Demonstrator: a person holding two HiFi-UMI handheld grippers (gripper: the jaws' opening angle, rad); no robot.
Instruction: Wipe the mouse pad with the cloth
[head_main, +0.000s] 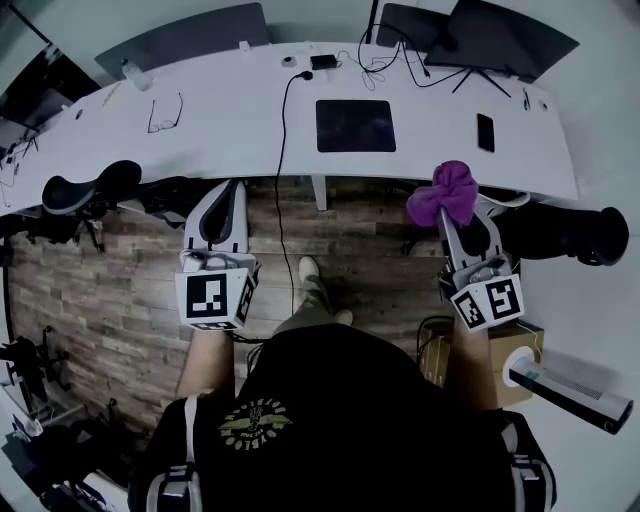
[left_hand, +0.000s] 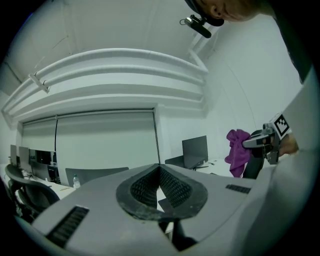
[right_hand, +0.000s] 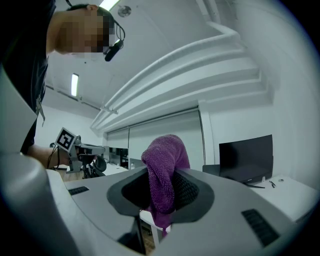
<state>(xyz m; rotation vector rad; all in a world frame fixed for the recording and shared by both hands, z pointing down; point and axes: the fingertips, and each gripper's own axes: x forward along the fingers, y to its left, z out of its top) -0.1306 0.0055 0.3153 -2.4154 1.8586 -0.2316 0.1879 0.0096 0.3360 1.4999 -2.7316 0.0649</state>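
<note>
A black mouse pad (head_main: 355, 125) lies flat on the long white desk (head_main: 230, 120), near its middle. My right gripper (head_main: 452, 212) is shut on a purple cloth (head_main: 446, 193) and holds it in the air in front of the desk's near edge, right of the pad. The cloth (right_hand: 164, 172) bunches up between the jaws in the right gripper view. My left gripper (head_main: 222, 212) hangs over the wooden floor, short of the desk and left of the pad. Its jaws are shut with nothing between them (left_hand: 159, 185). From the left gripper view the purple cloth (left_hand: 238, 151) shows at right.
On the desk lie glasses (head_main: 165, 112), a phone (head_main: 485, 131), a monitor (head_main: 510, 40) and cables (head_main: 380, 65). A black cord (head_main: 281, 160) hangs off the desk's edge. Black office chairs (head_main: 85, 190) stand at left and right (head_main: 560, 232). A cardboard box (head_main: 520, 350) sits at my right.
</note>
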